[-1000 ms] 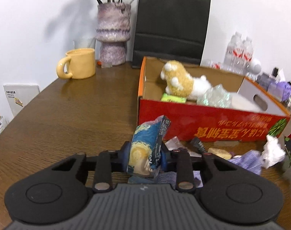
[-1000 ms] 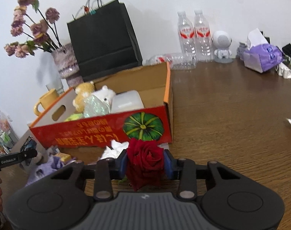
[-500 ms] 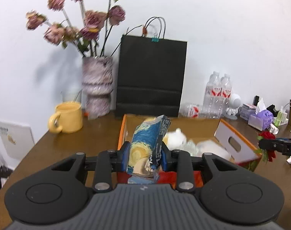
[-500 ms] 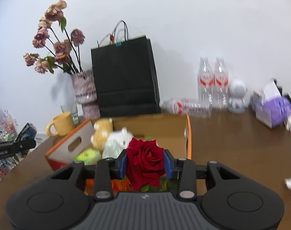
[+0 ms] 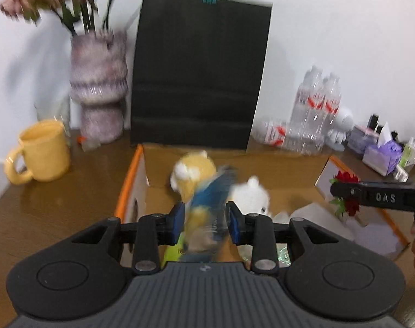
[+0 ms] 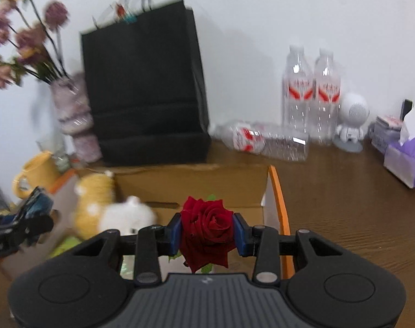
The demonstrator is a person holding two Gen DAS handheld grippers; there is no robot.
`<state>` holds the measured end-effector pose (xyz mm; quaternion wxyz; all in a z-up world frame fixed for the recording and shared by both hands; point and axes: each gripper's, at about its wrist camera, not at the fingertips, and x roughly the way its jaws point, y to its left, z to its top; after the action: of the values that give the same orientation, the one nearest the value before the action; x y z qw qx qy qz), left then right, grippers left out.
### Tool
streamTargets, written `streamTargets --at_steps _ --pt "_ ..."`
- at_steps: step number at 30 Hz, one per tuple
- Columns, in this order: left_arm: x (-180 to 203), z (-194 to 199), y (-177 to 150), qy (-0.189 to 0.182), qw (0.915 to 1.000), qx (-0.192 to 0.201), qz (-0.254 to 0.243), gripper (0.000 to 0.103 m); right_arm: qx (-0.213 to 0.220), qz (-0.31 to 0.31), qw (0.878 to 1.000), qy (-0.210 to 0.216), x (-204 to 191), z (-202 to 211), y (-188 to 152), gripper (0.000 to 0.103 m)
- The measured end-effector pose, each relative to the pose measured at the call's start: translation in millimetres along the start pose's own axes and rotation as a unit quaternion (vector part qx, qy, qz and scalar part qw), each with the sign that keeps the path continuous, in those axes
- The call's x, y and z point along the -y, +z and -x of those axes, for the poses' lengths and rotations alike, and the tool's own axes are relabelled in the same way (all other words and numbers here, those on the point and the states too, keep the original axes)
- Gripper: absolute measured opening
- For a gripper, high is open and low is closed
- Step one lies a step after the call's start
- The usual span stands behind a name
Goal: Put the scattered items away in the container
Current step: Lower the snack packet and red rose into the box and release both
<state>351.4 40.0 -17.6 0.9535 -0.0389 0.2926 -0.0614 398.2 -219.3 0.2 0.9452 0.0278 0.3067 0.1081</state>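
My left gripper is over the open cardboard box. The blue and yellow packet sits between its pads, blurred and tilted; the pads stand wider than before, so the grip is unclear. My right gripper is shut on a red rose above the box's right end. It also shows in the left wrist view. A yellow plush and a white plush lie in the box.
A black paper bag stands behind the box, a vase of dried flowers and a yellow mug to its left. Water bottles, a white figure and a purple tissue box stand at the right.
Both grippers have moved forward over the box. The left pads have spread and the packet has tipped and blurred. The rose stays clamped.
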Motion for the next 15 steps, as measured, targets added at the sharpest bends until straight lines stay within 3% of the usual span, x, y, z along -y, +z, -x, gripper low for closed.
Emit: streamTargets --at_steps 4,7,10,12,15 --pt "-5.0 -19.3 -5.2 0.0 0.9997 -0.023 -0.001 0.033 -0.023 0.016 1.0 -0.015 -1.2 -22.9 0.2 0.037" --pt "-5.5 -20.6 -5.8 -0.006 0.9996 -0.027 -0.001 0.04 -0.03 0.016 0.999 -0.002 -0.5 -23.8 0.7 0.043" --pt "0.0 -10.7 -4.4 -0.014 0.9997 -0.017 -0.005 0.059 -0.027 0.014 0.999 0.012 0.5 -18.3 0.3 0.055" --pt "5.1 2.5 -2.4 -0.004 0.9999 0.002 -0.01 0.088 -0.014 0.012 1.0 0.018 -0.9 -7.7 2.0 0.067" --pt "8.7 28.1 1.6 0.0 0.9993 0.036 -0.008 0.103 0.015 0.016 0.999 0.03 -5.9 18.7 2.2 0.084"
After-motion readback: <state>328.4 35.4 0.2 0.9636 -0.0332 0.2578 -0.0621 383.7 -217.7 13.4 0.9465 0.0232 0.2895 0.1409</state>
